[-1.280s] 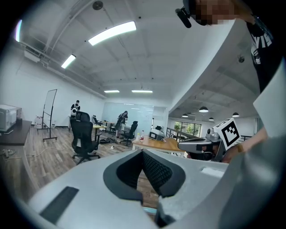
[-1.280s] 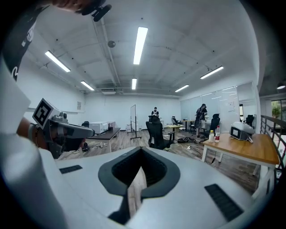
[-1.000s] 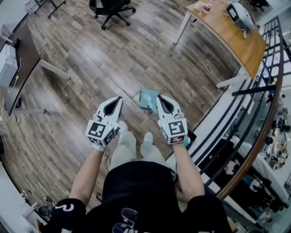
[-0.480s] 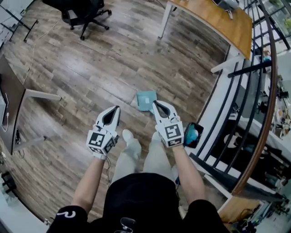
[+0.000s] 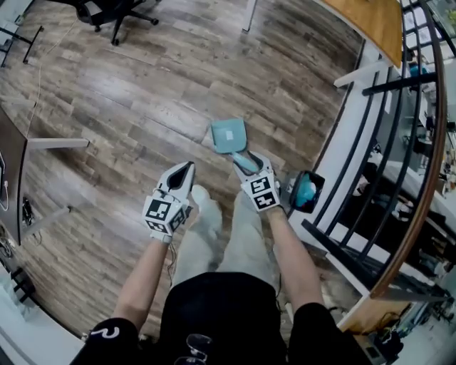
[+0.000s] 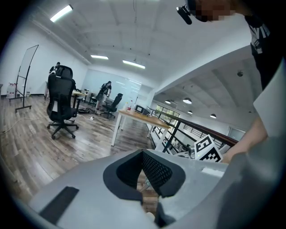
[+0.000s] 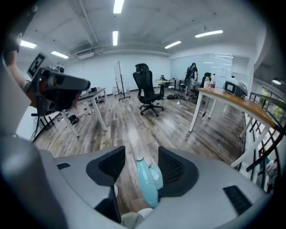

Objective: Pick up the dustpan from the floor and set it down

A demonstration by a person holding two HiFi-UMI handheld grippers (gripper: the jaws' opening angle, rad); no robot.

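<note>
A teal dustpan (image 5: 229, 135) lies flat on the wooden floor, its handle (image 5: 244, 161) pointing back toward me. My right gripper (image 5: 249, 163) has come down over that handle. Its jaws have just been opening, and the teal handle (image 7: 146, 181) now stands between the pads, close to the right-hand one, without being pinched. My left gripper (image 5: 187, 168) hangs lower left of the pan, apart from it, jaws together and nothing in them. In the left gripper view the pads (image 6: 156, 172) nearly meet over bare floor.
My white shoes (image 5: 203, 207) stand just behind the grippers. A black railing (image 5: 370, 150) and a teal object in a black holder (image 5: 305, 191) are close on the right. A wooden desk (image 5: 374, 18), an office chair (image 5: 107, 11) and a dark desk's white legs (image 5: 53, 142) stand farther off.
Both grippers have dropped toward the floor. The right gripper's jaws, shut before, now stand apart around the dustpan's handle. The pan itself has not moved on the floor.
</note>
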